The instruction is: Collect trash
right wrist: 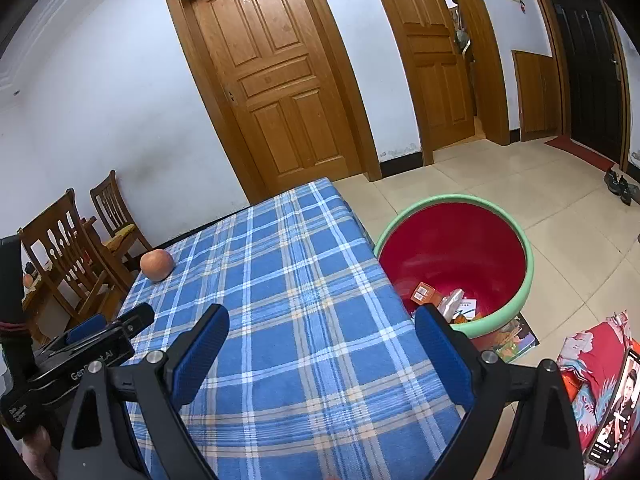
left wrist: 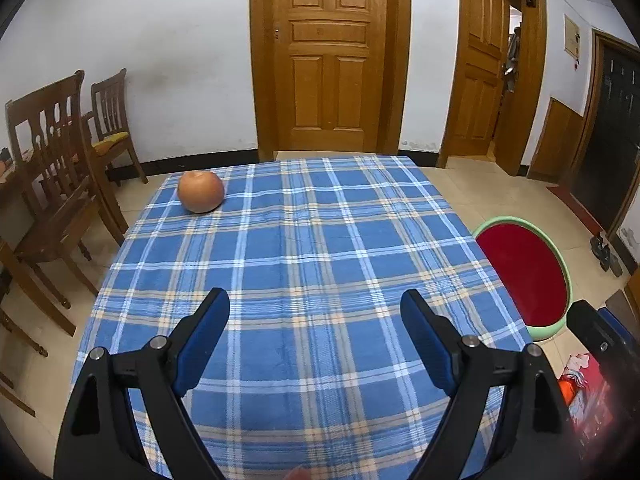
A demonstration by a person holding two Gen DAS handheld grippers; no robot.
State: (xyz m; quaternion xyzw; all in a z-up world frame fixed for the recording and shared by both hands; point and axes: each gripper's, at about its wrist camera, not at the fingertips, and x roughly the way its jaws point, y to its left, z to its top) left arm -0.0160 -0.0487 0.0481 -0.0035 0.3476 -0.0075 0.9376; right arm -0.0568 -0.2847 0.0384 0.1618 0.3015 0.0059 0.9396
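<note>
Both tools hang over the checked desk (left wrist: 320, 240), left tool (left wrist: 315, 312) and right tool (right wrist: 322, 330) spread wide, nothing between them. Trash (right wrist: 444, 300) lies in the red bin (right wrist: 516, 304) beside the desk; an apple (left wrist: 200, 191) sits at the far corner.

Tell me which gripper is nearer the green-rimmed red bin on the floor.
Right. The right gripper sits at the table's bin-side edge, one finger overlapping the green-rimmed red bin. The left gripper is further over the blue plaid tablecloth.
</note>
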